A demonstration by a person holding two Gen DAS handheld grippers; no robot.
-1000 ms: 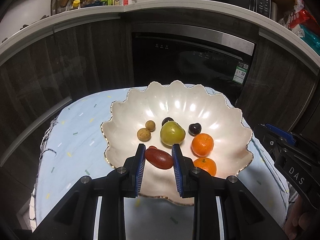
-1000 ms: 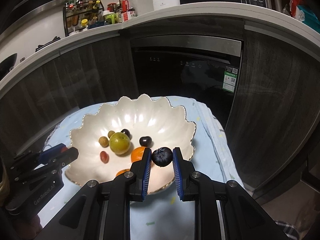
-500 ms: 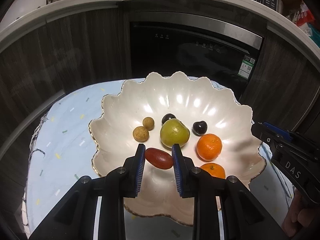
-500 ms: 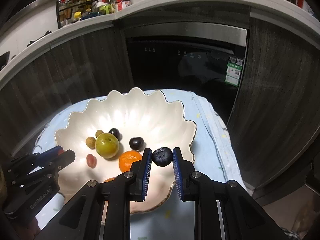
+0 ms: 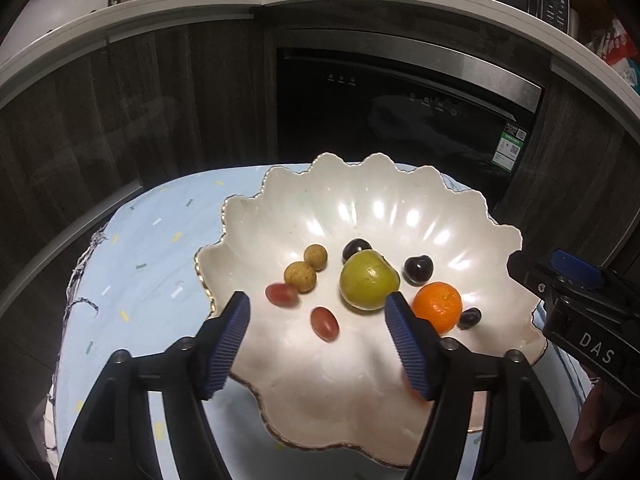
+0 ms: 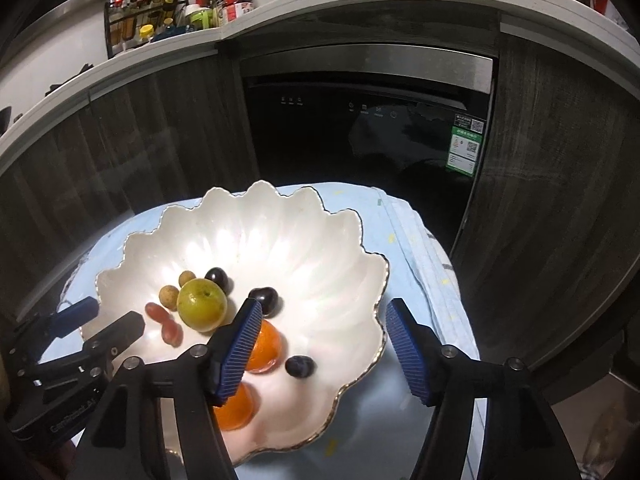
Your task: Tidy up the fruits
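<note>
A: Left wrist view: the left gripper (image 5: 316, 332) hangs over the near side of the bowl (image 5: 400, 204), its jaws spread wide with nothing between them.

B: And the fruit?

A: All of it lies in the bowl, a white scalloped dish with a thin gold rim, on a pale blue cloth (image 5: 152, 240). A red grape (image 5: 325, 323) lies below the gap between the jaws. A second red grape (image 5: 282, 294), blurred, touches the nearer of two small tan round fruits (image 5: 300, 277), and the other tan fruit (image 5: 315, 257) is just behind it.

B: What about the bigger pieces?

A: A green apple (image 5: 369, 286) sits in the middle with a dark grape (image 5: 357, 249) just behind it and a dark cherry (image 5: 417, 269) to its right. An orange (image 5: 437, 305) is near the right finger, and a blueberry (image 5: 469, 318) lies just beside it.

B: And the right wrist view?

A: The right gripper (image 6: 320, 350) is also wide open and holds nothing. The blueberry (image 6: 300, 367) lies on the bowl floor between its fingers, close to the orange (image 6: 262, 346). A second orange (image 6: 234, 408) lies nearer the camera, partly hidden by the left finger. The left gripper (image 6: 102, 320) shows at the bowl's left edge.
</note>
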